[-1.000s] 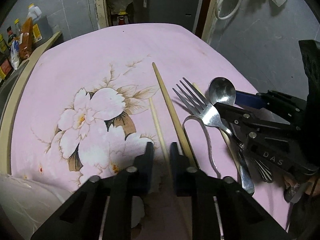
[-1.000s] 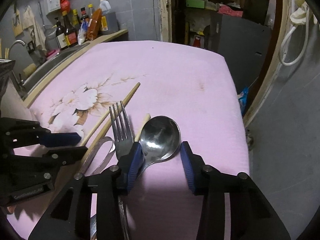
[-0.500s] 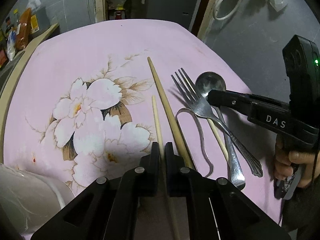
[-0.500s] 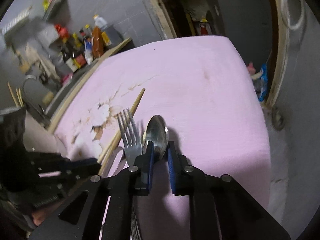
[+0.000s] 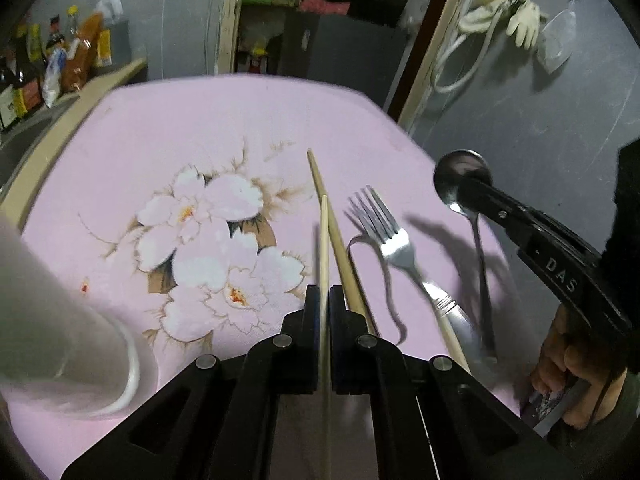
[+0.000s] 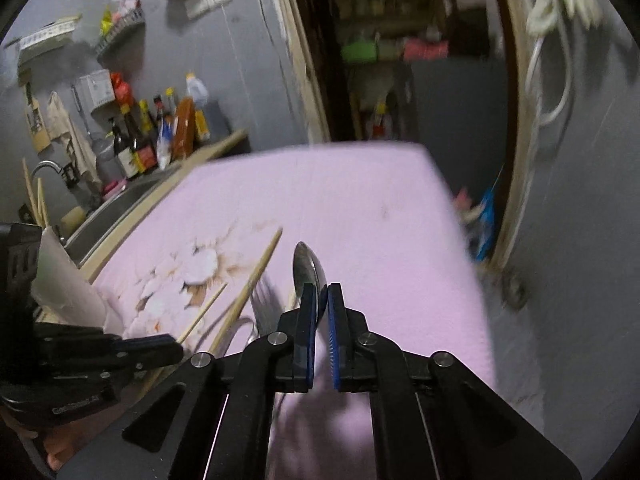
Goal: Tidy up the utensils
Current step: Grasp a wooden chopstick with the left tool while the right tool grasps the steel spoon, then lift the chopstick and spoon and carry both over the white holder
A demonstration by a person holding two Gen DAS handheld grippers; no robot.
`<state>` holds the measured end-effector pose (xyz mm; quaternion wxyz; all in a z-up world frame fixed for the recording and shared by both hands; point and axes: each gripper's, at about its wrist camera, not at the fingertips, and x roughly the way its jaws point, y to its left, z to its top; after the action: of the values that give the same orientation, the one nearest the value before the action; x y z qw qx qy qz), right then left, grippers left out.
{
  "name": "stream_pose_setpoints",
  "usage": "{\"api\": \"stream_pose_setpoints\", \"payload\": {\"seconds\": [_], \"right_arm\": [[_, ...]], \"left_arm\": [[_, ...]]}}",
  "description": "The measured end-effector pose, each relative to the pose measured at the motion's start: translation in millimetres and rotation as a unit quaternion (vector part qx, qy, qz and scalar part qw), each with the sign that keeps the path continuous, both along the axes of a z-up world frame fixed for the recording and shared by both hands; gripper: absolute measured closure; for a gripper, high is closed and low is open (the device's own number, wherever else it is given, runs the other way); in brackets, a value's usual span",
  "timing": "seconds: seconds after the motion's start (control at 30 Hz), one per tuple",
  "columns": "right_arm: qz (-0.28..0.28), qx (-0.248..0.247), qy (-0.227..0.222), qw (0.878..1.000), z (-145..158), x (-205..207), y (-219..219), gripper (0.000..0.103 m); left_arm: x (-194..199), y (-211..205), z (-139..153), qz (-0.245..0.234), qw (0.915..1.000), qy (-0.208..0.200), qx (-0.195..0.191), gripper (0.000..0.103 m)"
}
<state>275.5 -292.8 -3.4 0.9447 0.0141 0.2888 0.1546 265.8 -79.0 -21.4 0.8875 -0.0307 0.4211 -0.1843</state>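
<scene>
The left gripper [image 5: 324, 300] has its fingers clamped on a thin chopstick [image 5: 324, 240], raised over the pink surface [image 5: 240, 120]; the right gripper [image 6: 320, 300] pinches the spoon [image 6: 306, 268] by its bowl, lifted near the right edge; the fork [image 5: 394, 240] and thicker chopstick [image 5: 340, 236] lie between. Keep both grips firm and lift straight; the dangling spoon handle may swing, so move slowly toward the white container [image 5: 60, 320] at the near-left corner.

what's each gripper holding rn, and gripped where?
Left gripper: thin chopstick, along its shaft. Right gripper: spoon, clamped at the bowl near the neck.
</scene>
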Motion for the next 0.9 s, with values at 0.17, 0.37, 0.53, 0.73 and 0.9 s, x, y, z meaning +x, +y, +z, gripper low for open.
{"api": "stream_pose_setpoints", "payload": {"seconds": [0.17, 0.37, 0.53, 0.73, 0.9], "right_arm": [[-0.02, -0.033, -0.085, 0.996, 14, -27, 9, 0.102], [-0.041, -0.049, -0.151, 0.986, 23, -45, 16, 0.102], [-0.066, -0.051, -0.218, 0.972, 38, -62, 22, 0.102], [-0.073, -0.057, -0.303, 0.948, 62, -89, 42, 0.102], [-0.055, -0.052, -0.354, 0.932, 84, -104, 69, 0.102]], "left_arm": [[-24, 1, 22, 0.003, 0.9965, -0.082, -0.015, 0.101], [-40, 5, 49, 0.024, 0.9855, -0.163, -0.041, 0.101], [-50, 18, 70, 0.04, 0.9722, -0.221, -0.065, 0.101], [-63, 37, 103, 0.046, 0.9534, -0.289, -0.074, 0.101], [-69, 63, 129, 0.05, 0.939, -0.331, -0.078, 0.101]]}}
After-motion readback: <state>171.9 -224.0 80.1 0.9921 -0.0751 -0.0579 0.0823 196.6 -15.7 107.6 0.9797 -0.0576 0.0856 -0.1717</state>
